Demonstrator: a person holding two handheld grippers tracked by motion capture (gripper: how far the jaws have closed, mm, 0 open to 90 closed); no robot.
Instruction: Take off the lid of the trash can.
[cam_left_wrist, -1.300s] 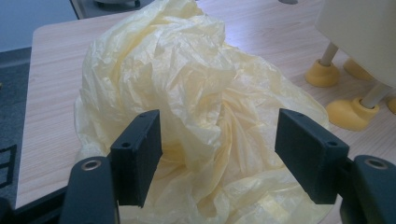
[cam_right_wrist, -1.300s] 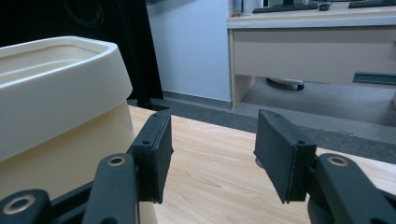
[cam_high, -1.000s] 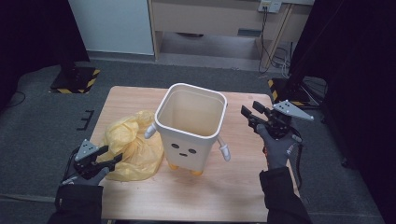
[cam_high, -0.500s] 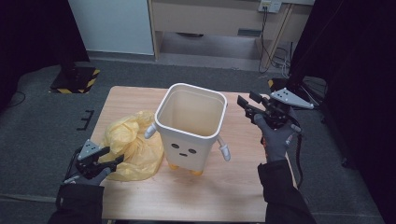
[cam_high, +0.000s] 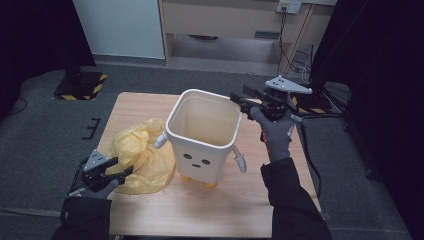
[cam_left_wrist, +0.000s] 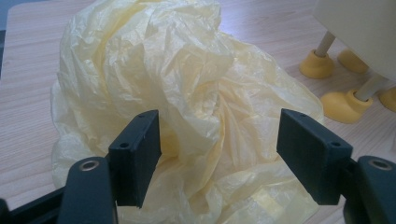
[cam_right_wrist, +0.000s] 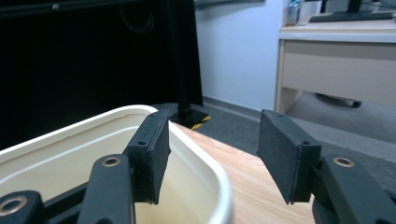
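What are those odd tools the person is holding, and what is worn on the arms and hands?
Each hand-held gripper is black, with two flat rectangular jaws carrying small holes and brass-coloured rivets. The right hand-held gripper has a grey three-cornered plate on top and a black cable trailing away; the left hand-held gripper bears a grey plate too. The person wears grey gloves and dark sleeves.

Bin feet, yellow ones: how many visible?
3 in the left gripper view: one foot nearest the bag, one behind it, one nearer the camera. A yellow edge at the frame's right may be a fourth. The bin may hide others.
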